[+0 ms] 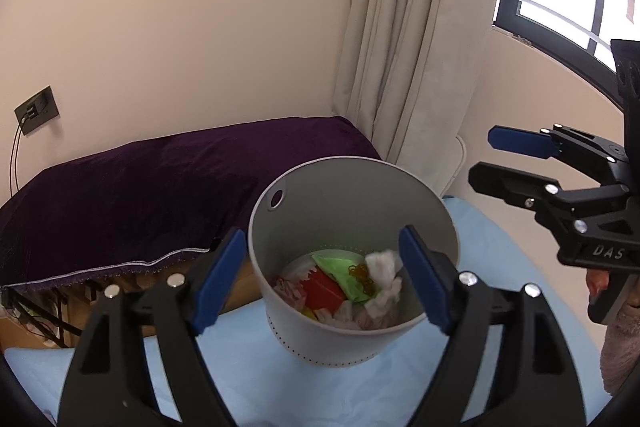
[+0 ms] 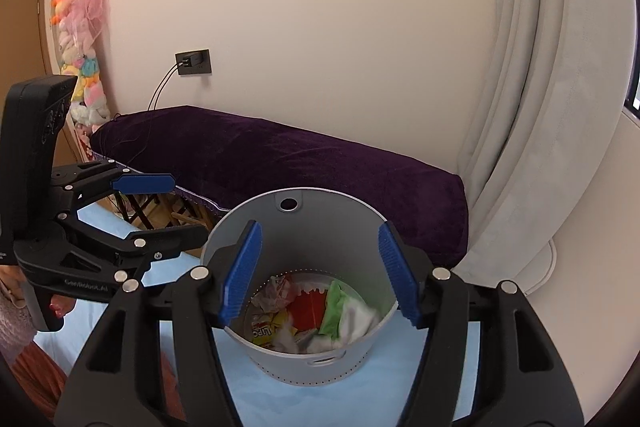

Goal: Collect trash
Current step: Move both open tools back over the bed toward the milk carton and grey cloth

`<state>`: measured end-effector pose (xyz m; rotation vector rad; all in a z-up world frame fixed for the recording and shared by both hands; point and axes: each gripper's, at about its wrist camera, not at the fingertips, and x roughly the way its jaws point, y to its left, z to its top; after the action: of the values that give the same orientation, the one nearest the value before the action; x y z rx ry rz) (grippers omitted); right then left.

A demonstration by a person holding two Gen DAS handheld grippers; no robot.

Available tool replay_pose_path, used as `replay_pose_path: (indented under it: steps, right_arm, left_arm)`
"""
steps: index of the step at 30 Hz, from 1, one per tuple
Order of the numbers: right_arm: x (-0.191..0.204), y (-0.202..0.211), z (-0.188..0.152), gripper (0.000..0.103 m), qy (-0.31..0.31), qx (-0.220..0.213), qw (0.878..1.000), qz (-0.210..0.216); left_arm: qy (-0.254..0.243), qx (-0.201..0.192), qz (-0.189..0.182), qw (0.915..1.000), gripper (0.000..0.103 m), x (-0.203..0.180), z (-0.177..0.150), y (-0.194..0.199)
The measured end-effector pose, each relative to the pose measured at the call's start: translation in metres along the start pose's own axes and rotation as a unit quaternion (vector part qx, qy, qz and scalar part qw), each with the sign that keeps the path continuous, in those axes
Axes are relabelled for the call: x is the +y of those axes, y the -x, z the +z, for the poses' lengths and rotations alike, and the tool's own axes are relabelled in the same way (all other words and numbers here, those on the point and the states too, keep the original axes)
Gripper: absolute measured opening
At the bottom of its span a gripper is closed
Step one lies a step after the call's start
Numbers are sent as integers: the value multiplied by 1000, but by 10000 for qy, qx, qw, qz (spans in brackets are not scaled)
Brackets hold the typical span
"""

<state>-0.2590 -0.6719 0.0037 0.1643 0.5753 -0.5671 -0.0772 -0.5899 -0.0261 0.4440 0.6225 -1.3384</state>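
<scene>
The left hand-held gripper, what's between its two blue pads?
The left wrist view shows the grey bin with trash between the left hand-held gripper pads, untouched.

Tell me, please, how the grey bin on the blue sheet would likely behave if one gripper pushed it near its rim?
The grey bin is tall with a narrower base, so it may tip. Only paper scraps and a white tissue lie inside, so it is probably light. The blue sheet looks soft, so it might bunch.
</scene>
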Motion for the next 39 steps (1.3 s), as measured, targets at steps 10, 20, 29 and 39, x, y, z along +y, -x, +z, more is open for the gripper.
replay_pose_path:
  steps: [10, 20, 29, 39]
  right_arm:
    - [66, -2, 0, 64, 434, -80, 9985, 325]
    - [221, -30, -8, 70, 1203, -175, 9820, 1445]
    - [409, -32, -11, 70, 1977, -160, 9363, 2898]
    - [598, -40, -22, 76, 2502, -72, 8954, 3682]
  left_arm:
    - [559, -101, 746, 9956, 79, 58, -39, 48]
    - [1509, -144, 2111, 9656, 79, 150, -134, 140]
    - [2866, -352, 3215, 9018, 79, 257, -255, 282]
    - [3559, -284, 4369, 8256, 79, 343, -383, 420]
